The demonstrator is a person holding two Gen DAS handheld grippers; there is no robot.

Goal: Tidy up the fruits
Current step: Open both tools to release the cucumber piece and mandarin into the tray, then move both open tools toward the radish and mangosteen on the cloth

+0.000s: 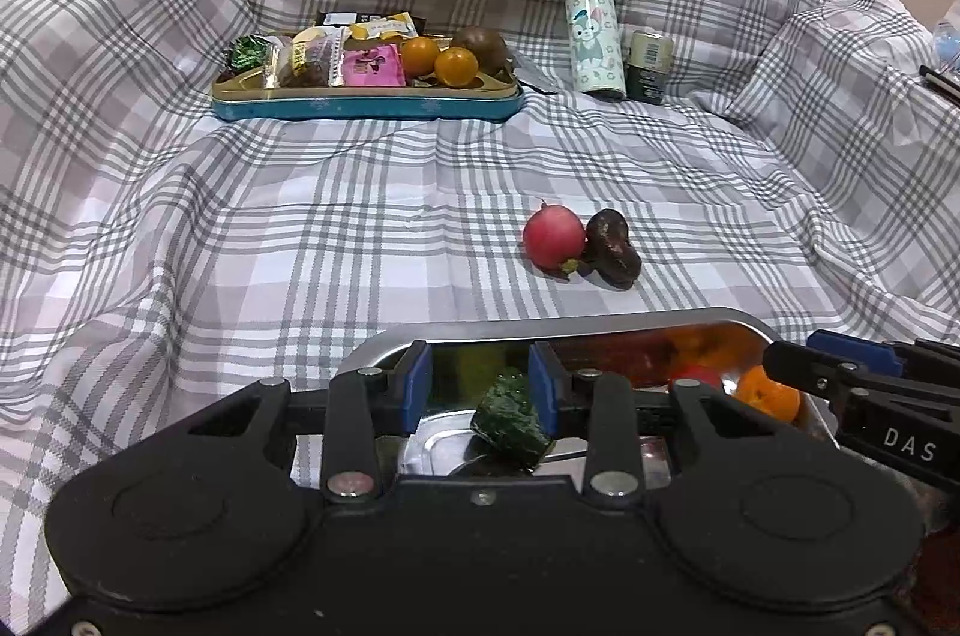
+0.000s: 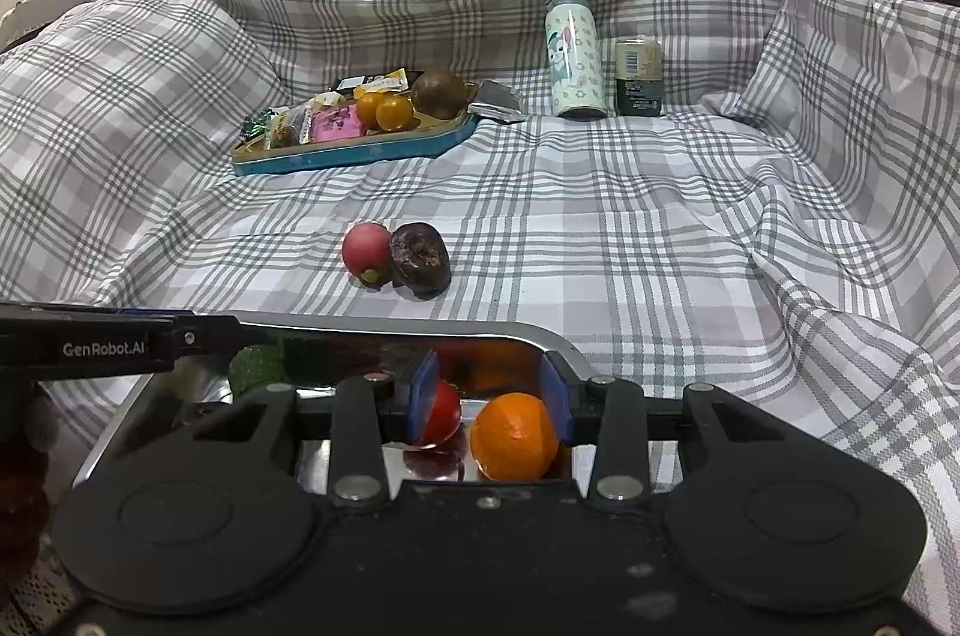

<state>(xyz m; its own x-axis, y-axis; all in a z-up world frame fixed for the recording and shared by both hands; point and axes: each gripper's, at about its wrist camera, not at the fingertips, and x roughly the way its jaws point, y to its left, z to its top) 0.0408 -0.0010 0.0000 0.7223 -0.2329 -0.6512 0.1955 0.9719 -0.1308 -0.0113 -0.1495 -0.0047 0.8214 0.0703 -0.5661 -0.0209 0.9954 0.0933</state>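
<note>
A shiny metal tray (image 1: 540,321) lies on the checked cloth right in front of both grippers. My left gripper (image 1: 478,384) stands open over the tray's left part. A dark green glossy item (image 1: 510,420) rests on the tray floor by its right pad and is not clamped. My right gripper (image 2: 489,396) is open over the right part of the tray (image 2: 420,327). An orange (image 2: 513,435) sits on the tray between its pads, with a small red fruit (image 2: 441,414) beside it. A red fruit (image 1: 552,237) and a dark brown fruit (image 1: 612,249) lie touching on the cloth beyond the tray.
At the back, a blue tin tray (image 1: 360,105) holds wrapped snacks, two small oranges (image 1: 456,66) and a brown round fruit (image 1: 480,42). A printed bottle (image 1: 594,36) and a small can (image 1: 651,66) stand right of it. Cloth-covered cushions rise on all sides.
</note>
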